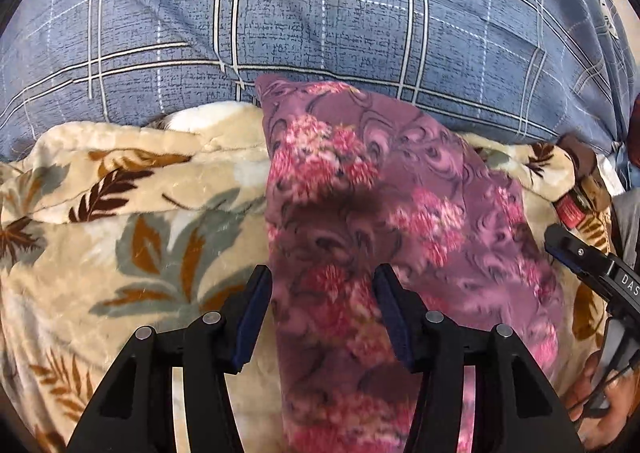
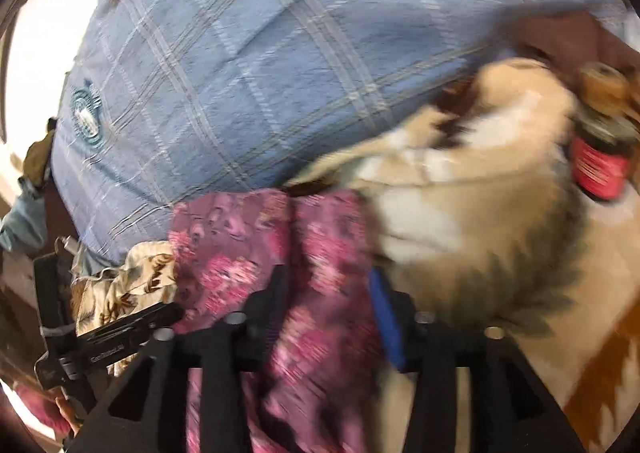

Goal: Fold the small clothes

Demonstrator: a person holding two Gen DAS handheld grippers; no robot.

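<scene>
A purple cloth with pink flowers [image 1: 380, 193] lies lengthwise on a cream leaf-print blanket [image 1: 140, 233]. My left gripper [image 1: 320, 285] hovers over its near part, open, the cloth's left edge running between the fingers without the pads pressing it. In the blurred right wrist view the same cloth [image 2: 228, 237] passes under and between the fingers of my right gripper [image 2: 328, 289], which stands open. The right gripper [image 1: 576, 253] shows at the cloth's right side in the left wrist view. The left gripper [image 2: 160, 313] shows at the lower left of the right wrist view.
A blue plaid bed cover [image 1: 320, 13] rises behind the blanket [image 2: 480, 233] and fills the far half of both views [image 2: 240, 73]. A red label [image 1: 570, 213] hangs at the blanket's right edge [image 2: 600, 169]. A person's hand [image 1: 600, 413] holds the right gripper.
</scene>
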